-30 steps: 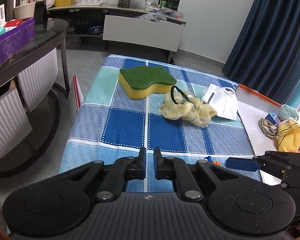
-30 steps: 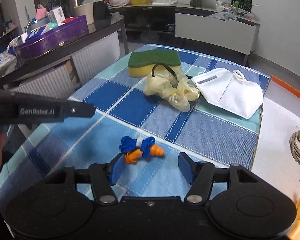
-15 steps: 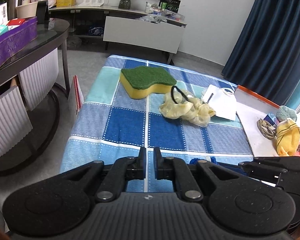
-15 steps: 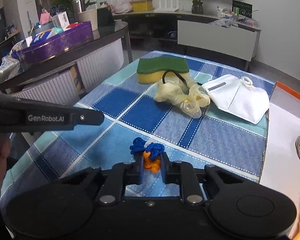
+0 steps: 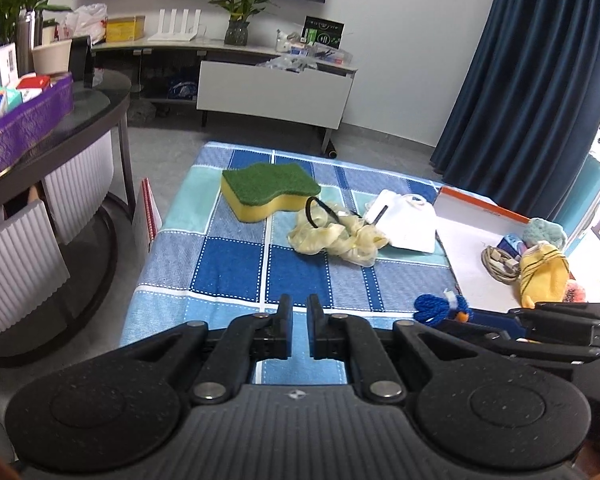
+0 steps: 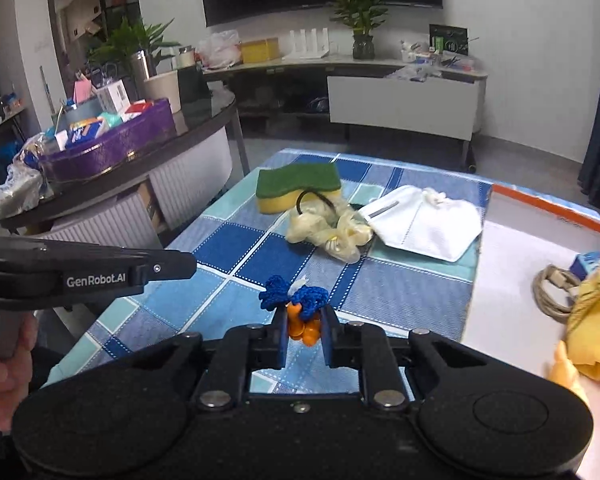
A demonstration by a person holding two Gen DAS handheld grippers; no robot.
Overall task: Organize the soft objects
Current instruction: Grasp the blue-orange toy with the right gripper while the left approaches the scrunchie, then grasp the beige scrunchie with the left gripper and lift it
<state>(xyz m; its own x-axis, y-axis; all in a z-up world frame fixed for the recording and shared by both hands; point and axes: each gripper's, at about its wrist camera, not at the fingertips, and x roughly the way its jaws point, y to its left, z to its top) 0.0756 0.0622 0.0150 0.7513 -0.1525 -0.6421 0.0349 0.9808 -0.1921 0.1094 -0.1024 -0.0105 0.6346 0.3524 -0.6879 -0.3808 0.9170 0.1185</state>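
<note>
right wrist cam: right claw (image 6: 303, 330) pinching orange earplugs (image 6: 303, 326) w/ blue cord; left claw (image 6: 188, 266), pressed together, reads "genrobot.ai".

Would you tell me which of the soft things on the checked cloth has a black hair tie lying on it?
The pale yellow gloves, crumpled between the sponge and the white mask; neither of those carries the tie.

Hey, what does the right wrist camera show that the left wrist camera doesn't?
Only the right wrist view shows the orange earplugs pinched in the right gripper, and a hand holding the left gripper's handle. Only the left wrist view shows the left gripper shut on nothing, and the dark blue curtain. Both show the green-topped sponge, pale gloves, white mask and blue cord.
</note>
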